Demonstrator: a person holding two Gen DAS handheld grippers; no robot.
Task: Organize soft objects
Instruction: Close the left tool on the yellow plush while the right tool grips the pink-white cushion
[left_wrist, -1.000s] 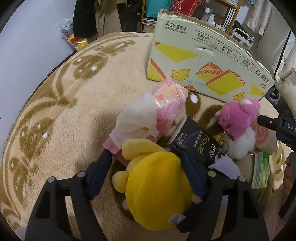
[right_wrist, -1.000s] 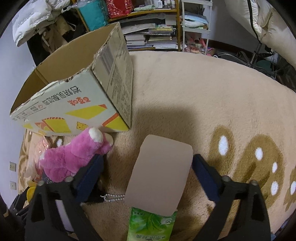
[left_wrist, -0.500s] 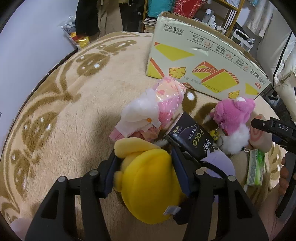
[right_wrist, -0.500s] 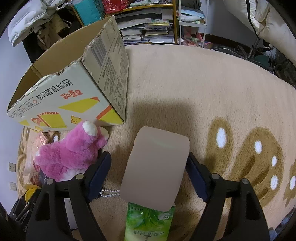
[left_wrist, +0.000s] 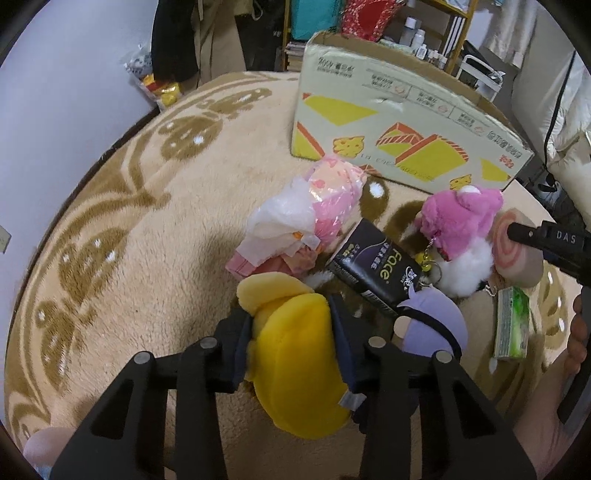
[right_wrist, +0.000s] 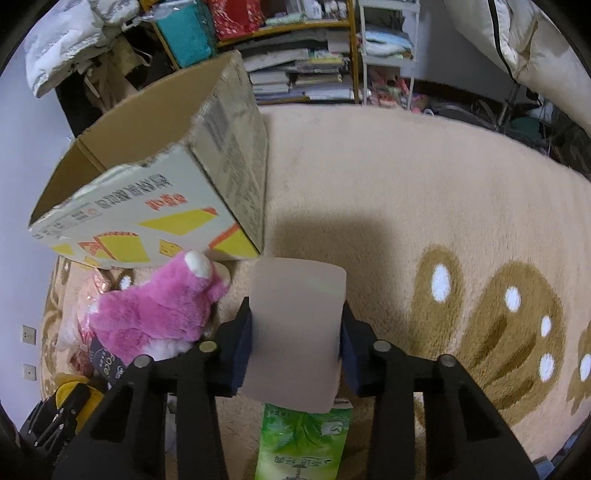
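My left gripper (left_wrist: 291, 325) is shut on a yellow plush toy (left_wrist: 299, 365) on the beige rug. My right gripper (right_wrist: 295, 328) is shut on a tan swirl-roll cushion (right_wrist: 297, 332), whose pink swirl end shows in the left wrist view (left_wrist: 508, 247). A pink plush bear (left_wrist: 458, 221) (right_wrist: 162, 306) lies beside it. A black tissue pack (left_wrist: 373, 269), a purple plush (left_wrist: 432, 325), a pink wrapped bundle (left_wrist: 325, 206) and a green tissue pack (left_wrist: 511, 323) (right_wrist: 303, 443) lie between the grippers. An open cardboard box (left_wrist: 399, 118) (right_wrist: 159, 192) stands behind them.
The patterned beige rug (right_wrist: 443, 206) stretches wide to the right and to the left (left_wrist: 110, 229). Shelves with books (right_wrist: 303, 74) and clutter line the back wall. A white duvet (left_wrist: 561, 110) hangs at the right.
Both grippers have closed: the left onto the yellow plush, the right onto the tan cushion. Both views have pulled back slightly.
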